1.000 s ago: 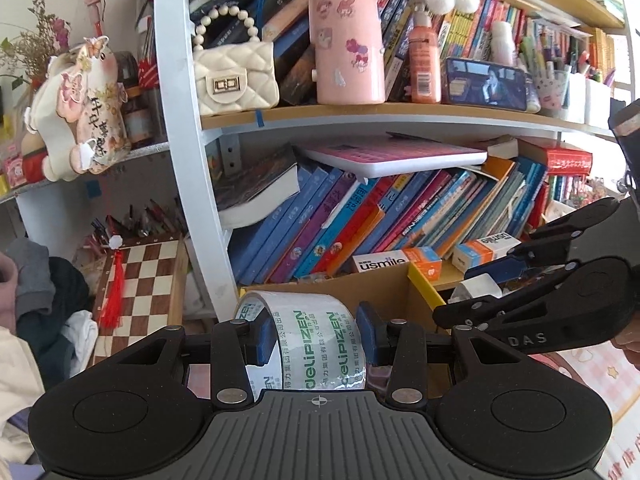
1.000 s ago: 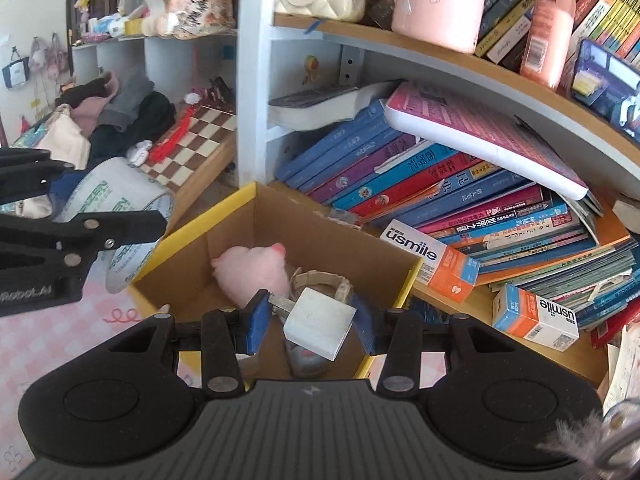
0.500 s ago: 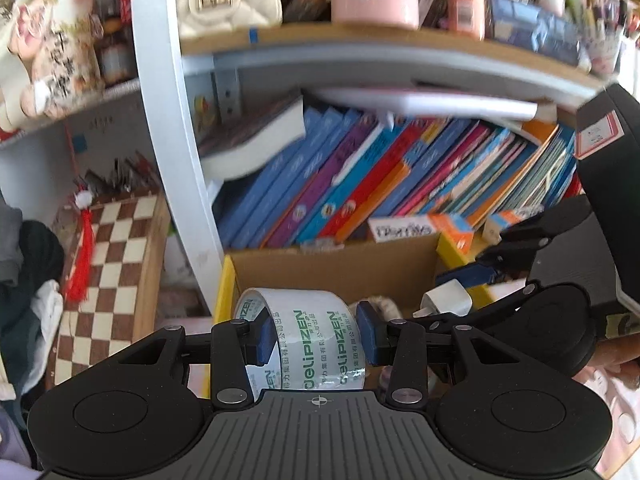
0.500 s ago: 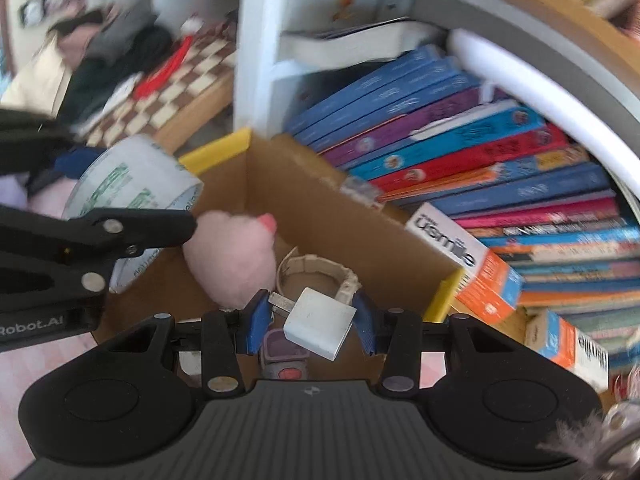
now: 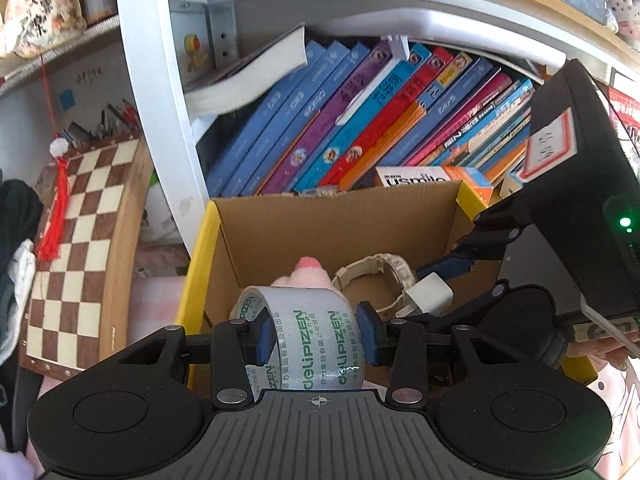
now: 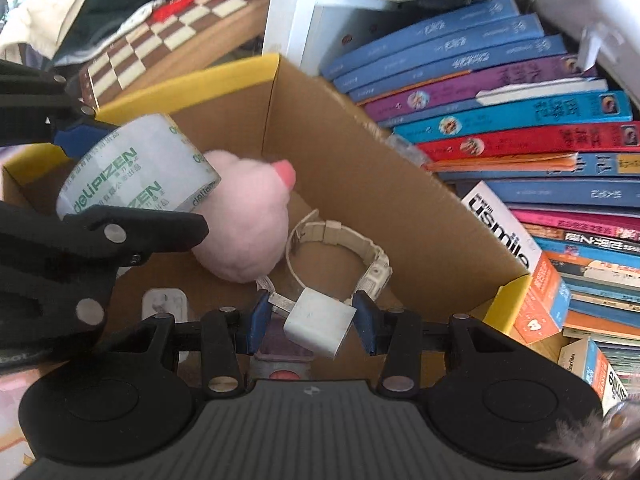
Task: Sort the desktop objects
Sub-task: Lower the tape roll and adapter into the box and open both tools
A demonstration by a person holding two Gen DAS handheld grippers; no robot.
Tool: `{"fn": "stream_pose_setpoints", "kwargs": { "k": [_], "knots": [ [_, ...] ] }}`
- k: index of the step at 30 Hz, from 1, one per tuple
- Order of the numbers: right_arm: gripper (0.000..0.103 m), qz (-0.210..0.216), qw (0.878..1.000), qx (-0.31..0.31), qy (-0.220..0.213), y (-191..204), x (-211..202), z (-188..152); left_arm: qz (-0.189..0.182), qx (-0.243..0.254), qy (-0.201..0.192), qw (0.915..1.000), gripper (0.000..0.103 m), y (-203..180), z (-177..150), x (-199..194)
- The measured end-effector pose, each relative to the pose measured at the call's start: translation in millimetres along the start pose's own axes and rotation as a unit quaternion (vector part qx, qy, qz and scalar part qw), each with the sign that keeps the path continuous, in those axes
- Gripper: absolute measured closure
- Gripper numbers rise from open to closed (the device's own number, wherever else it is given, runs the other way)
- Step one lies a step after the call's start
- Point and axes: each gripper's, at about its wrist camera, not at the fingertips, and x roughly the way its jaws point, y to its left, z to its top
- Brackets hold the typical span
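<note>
Claws over cardboard box (image 5: 340,216) — left claw (image 5: 316,338) pinches tape roll (image 5: 308,332), right claw (image 6: 310,322) pinches white charger (image 6: 320,326), both poised for dropping in.

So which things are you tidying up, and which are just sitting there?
Being tidied:
left gripper holding tape roll
right gripper holding white charger plug
cardboard box
pink plush toy and beige watch, inside the box

Just sitting there:
books
chessboard
usmile box

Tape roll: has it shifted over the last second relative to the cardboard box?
Yes. The tape roll, clamped in the left hand-held gripper, has come forward and down: it was short of the cardboard box rim, and now hangs inside the opening by the pink plush.
</note>
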Motion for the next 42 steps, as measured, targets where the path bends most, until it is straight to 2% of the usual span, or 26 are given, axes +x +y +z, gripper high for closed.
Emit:
{"fn": "stream_pose_setpoints", "kwargs": {
  "k": [6,19,21,25,26,31,36,38,42],
  "knots": [
    [0.060,0.001,1.000,-0.021,0.015,5.1,7.2,1.0,0.000,0.001,0.002,1.0000,0.063,-1.8,-1.0,4.7],
    [0.060,-0.002,1.000,-0.018,0.014,5.5,7.2,0.2,-0.018,-0.041,0.022,0.9987,0.061,9.4,-6.4,1.0],
    [0.060,-0.003,1.000,-0.015,0.015,4.6,7.3,0.3,-0.021,-0.048,0.025,0.9983,0.058,11.3,-7.3,0.0],
    [0.060,-0.006,1.000,-0.008,0.013,3.9,5.9,0.2,-0.022,-0.056,0.022,0.9979,0.040,14.9,-7.3,-6.9],
    [0.060,-0.007,1.000,-0.007,0.013,4.1,5.4,0.2,-0.023,-0.056,0.016,0.9980,0.033,15.8,-7.3,-10.2],
    [0.058,-0.012,1.000,-0.006,0.009,7.4,2.2,0.8,-0.012,-0.032,-0.037,0.9987,0.019,11.6,-6.5,-33.3],
    [0.045,-0.017,1.000,0.004,0.000,9.3,-6.2,3.1,-0.007,-0.006,-0.060,0.9981,0.017,6.5,-4.3,-51.8],
    [0.035,-0.020,1.000,0.004,-0.004,11.4,-11.7,3.7,-0.004,-0.005,-0.066,0.9978,0.017,6.2,-4.6,-58.3],
    [0.033,-0.021,1.000,0.006,-0.016,16.0,-26.8,4.0,-0.004,-0.006,-0.075,0.9972,0.017,6.9,-6.1,-71.3]
  ]
}}
